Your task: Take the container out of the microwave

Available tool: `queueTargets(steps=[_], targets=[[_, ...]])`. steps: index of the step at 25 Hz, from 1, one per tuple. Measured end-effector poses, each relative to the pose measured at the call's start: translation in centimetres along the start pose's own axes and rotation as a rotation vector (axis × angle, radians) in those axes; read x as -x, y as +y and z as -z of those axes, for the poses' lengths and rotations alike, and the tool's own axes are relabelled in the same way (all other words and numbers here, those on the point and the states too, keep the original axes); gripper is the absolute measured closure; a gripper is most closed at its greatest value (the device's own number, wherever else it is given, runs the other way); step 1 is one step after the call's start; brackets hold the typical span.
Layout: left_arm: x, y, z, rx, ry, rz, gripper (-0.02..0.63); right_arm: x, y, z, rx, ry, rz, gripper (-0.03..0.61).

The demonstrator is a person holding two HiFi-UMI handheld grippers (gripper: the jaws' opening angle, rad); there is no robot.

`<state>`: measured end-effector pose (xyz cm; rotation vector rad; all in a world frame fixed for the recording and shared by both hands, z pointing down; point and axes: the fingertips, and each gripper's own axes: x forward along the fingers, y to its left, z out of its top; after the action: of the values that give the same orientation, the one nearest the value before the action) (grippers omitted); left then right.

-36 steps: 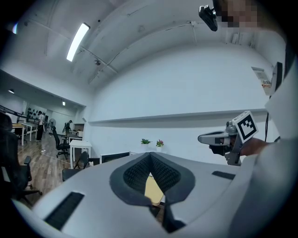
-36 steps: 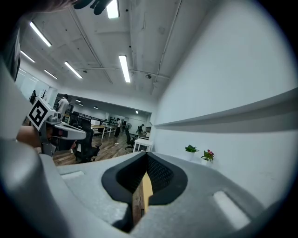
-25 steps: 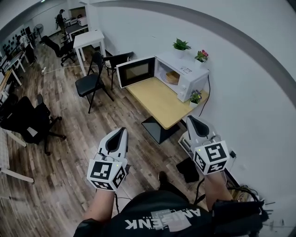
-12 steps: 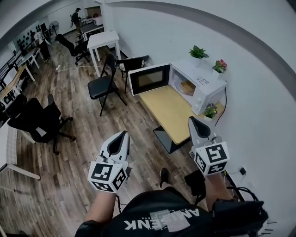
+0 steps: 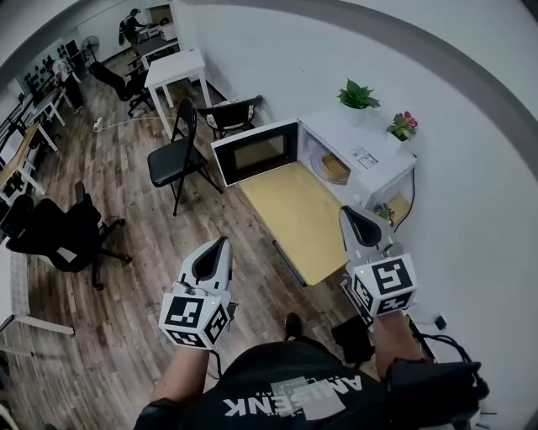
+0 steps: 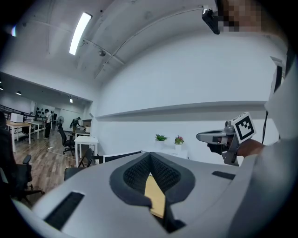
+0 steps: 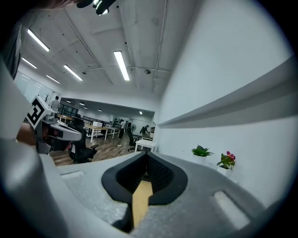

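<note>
A white microwave [image 5: 370,164] stands at the far end of a wooden table [image 5: 294,214], its door [image 5: 255,152] swung open to the left. Inside the cavity sits a round tan container [image 5: 334,168]. My left gripper [image 5: 221,245] is shut and empty, held over the floor to the left of the table's near end. My right gripper [image 5: 349,213] is shut and empty too, over the table's near right corner, well short of the microwave. In the left gripper view the right gripper [image 6: 199,137] shows at the right; the microwave is mostly hidden behind the left gripper's own body.
Two potted plants [image 5: 356,94] [image 5: 403,125] stand on the microwave, a third [image 5: 386,213] beside it. Black folding chairs [image 5: 175,154] stand left of the table, an office chair [image 5: 63,232] farther left. The white wall runs along the right. People stand at distant desks [image 5: 133,23].
I have walked closer to the table; the microwave and table now sit nearer and larger in the head view. Both grippers stayed shut.
</note>
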<state>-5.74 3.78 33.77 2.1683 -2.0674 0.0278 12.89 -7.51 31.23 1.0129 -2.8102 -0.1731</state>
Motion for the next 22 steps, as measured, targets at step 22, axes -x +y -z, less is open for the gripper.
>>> queueTargets(steps=[22], targets=[[-18.2, -0.1, -1.2, 0.005, 0.039, 0.109, 0.612, -10.7, -11.1, 2.9, -0.044, 0.038, -0.020, 0.572]])
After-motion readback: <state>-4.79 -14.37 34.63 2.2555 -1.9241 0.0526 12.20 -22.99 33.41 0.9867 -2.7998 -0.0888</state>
